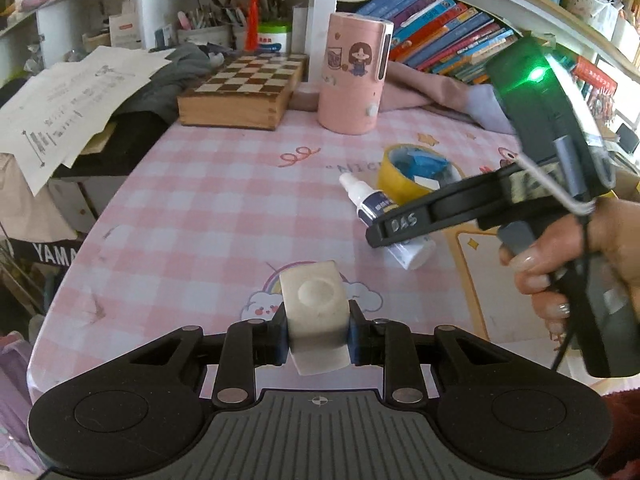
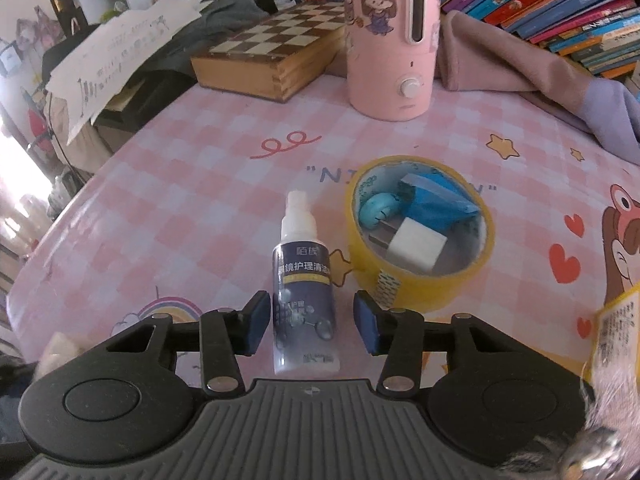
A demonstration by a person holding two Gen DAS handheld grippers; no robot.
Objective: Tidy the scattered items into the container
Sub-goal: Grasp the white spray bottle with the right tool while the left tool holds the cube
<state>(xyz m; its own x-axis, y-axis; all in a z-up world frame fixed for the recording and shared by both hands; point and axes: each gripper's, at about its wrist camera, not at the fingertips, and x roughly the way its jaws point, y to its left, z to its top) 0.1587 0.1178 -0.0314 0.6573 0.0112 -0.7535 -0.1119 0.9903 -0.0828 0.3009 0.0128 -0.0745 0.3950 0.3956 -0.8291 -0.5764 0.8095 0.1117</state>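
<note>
My left gripper [image 1: 318, 334] is shut on a white block [image 1: 316, 312] with a round dimple, held above the pink checked table. My right gripper [image 2: 306, 322] is open, its pads on either side of a small spray bottle [image 2: 302, 276] that lies on the table; the bottle also shows in the left wrist view [image 1: 370, 200]. The container, a yellow tape ring [image 2: 420, 288], stands just right of the bottle and holds a white cube [image 2: 416, 246], a blue round piece [image 2: 378, 208] and a blue packet [image 2: 440, 200]. The ring also shows in the left wrist view [image 1: 396, 178], behind the right gripper [image 1: 404, 226].
A pink humidifier [image 2: 390, 40] and a wooden chess box [image 2: 272, 52] stand at the back of the table. Leaning books [image 1: 444, 36] and a pinkish cloth [image 2: 500, 60] lie at the back right. Papers [image 1: 72, 96] pile up at the left edge.
</note>
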